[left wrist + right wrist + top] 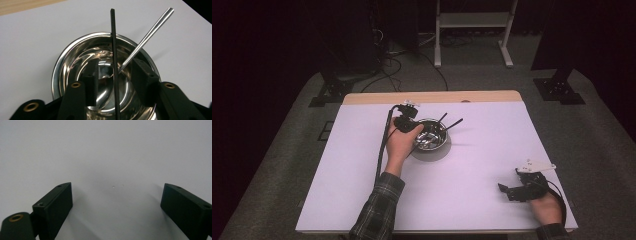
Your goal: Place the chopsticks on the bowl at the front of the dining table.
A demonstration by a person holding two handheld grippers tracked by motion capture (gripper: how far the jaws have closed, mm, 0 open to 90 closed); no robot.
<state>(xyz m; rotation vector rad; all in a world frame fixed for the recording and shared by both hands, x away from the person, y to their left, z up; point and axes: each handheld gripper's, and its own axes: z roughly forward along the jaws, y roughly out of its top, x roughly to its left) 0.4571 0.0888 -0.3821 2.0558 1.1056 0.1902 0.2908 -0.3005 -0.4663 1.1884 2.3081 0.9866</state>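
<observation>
We hold left gripper [115, 82] over steel bowl [75, 62], fingers released around black utensil handle [113, 45]; lift straight, avoid nudging silver handle [147, 37]. Right gripper [116, 205] released, away from bowl.

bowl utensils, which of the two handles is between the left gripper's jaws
The thin black handle: it runs straight up between the jaws of the left gripper, which stand open, not pressing it. The shiny silver handle leans off to the right over the bowl rim.
</observation>
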